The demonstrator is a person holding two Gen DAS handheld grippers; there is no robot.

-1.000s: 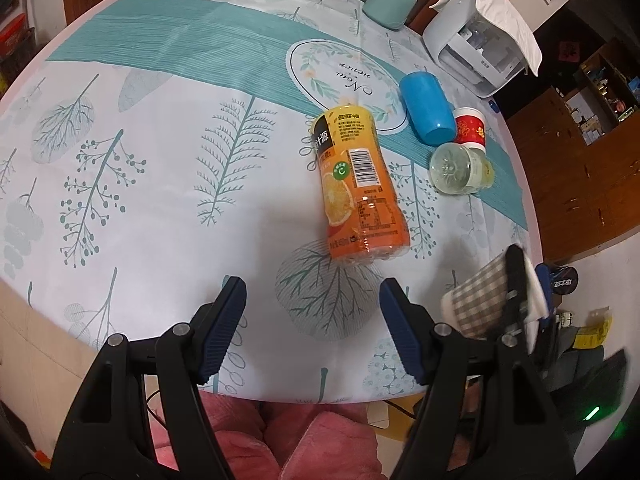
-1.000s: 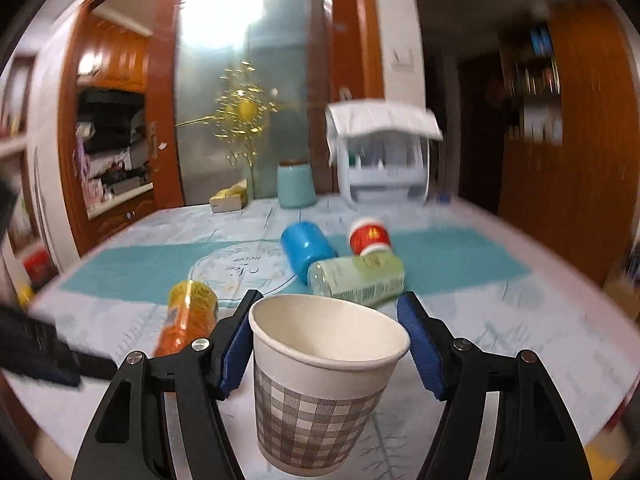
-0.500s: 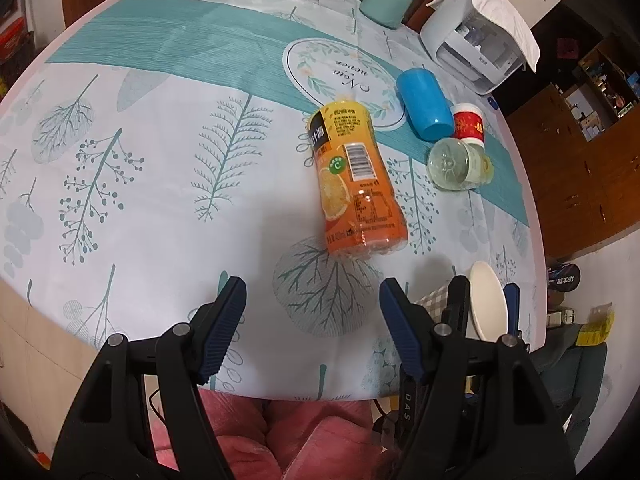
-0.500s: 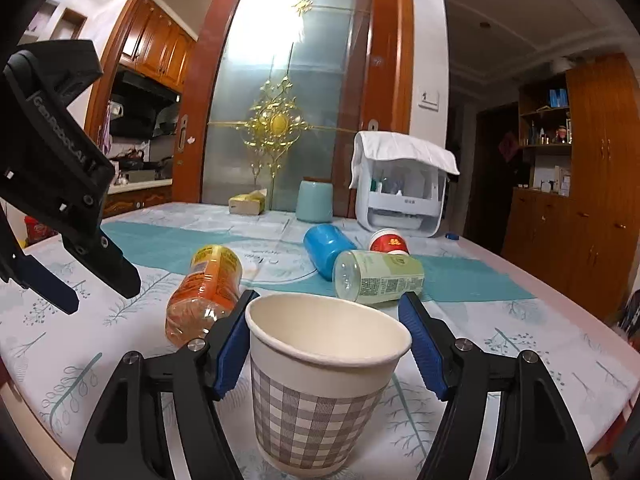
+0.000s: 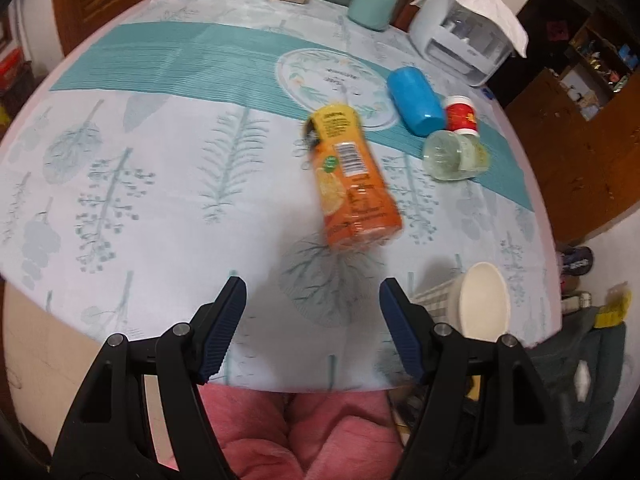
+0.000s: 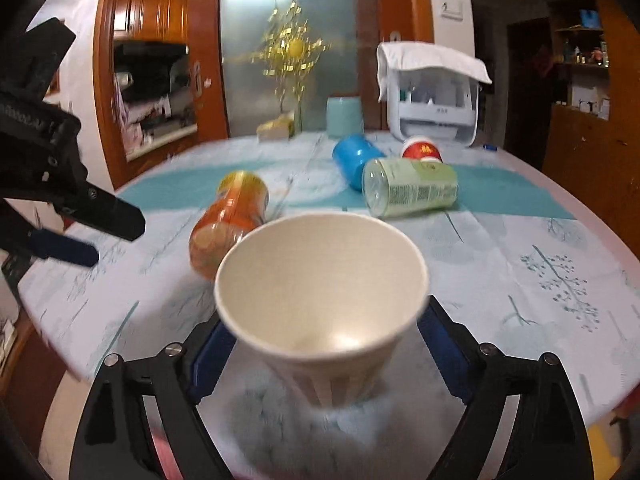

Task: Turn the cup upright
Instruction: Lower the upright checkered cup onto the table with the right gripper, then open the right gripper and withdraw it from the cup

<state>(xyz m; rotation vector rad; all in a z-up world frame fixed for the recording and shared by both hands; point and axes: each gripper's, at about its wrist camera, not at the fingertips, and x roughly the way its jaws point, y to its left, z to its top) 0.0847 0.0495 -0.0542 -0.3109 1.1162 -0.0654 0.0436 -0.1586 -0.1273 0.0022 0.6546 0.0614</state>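
Note:
A checked paper cup [image 6: 320,300] stands mouth up near the table's front edge, between the blue pads of my right gripper [image 6: 320,352]. The jaws stand wider than the cup and I see gaps on both sides. In the left wrist view the cup [image 5: 482,300] shows at the lower right, mouth up, beside my right finger. My left gripper [image 5: 312,324] is open and empty, hovering above the table's front edge. It also shows at the left of the right wrist view [image 6: 72,216].
An orange juice bottle [image 5: 352,184] lies on its side mid-table. Behind it lie a blue cup [image 5: 416,100], a pale green bottle [image 5: 452,156] and a red-white cup [image 5: 462,114]. A white appliance [image 5: 468,36] and teal canister [image 5: 372,4] stand at the back.
The right gripper lowered the cup onto the table and its jaws opened away from it. The right wrist view now looks down into the cup. The left gripper stayed roughly in place.

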